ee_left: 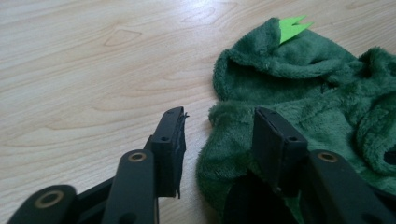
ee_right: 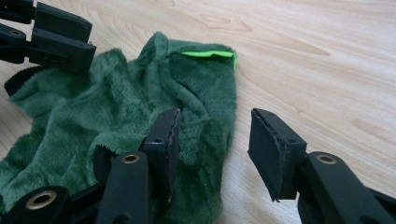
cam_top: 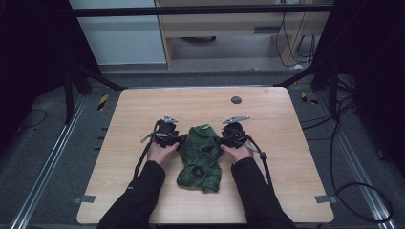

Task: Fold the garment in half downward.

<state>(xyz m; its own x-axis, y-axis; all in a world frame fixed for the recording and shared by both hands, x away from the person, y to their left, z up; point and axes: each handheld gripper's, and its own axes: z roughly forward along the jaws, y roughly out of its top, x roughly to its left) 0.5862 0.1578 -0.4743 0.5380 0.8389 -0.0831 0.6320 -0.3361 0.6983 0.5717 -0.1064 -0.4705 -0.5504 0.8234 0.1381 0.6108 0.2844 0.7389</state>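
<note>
A dark green fleece garment [cam_top: 200, 155] with a bright green tab [cam_top: 206, 127] lies crumpled at the middle of the wooden table [cam_top: 267, 119]. My left gripper [cam_top: 179, 141] is at its left edge and my right gripper [cam_top: 223, 140] at its right edge. In the left gripper view the garment [ee_left: 299, 79] has its edge between the jaws of the open left gripper [ee_left: 219, 126]; one jaw rests over fleece, the other over bare wood. The right gripper [ee_right: 215, 128] likewise straddles the garment's [ee_right: 116, 107] edge, open. Neither pad presses the cloth. The left gripper [ee_right: 56, 37] shows far off.
A small dark round disc [cam_top: 236, 100] sits in the tabletop near the far edge. Black frame struts [cam_top: 95, 76] and cables [cam_top: 344, 191] stand around the table on the grey floor. Bare wood lies to both sides of the garment.
</note>
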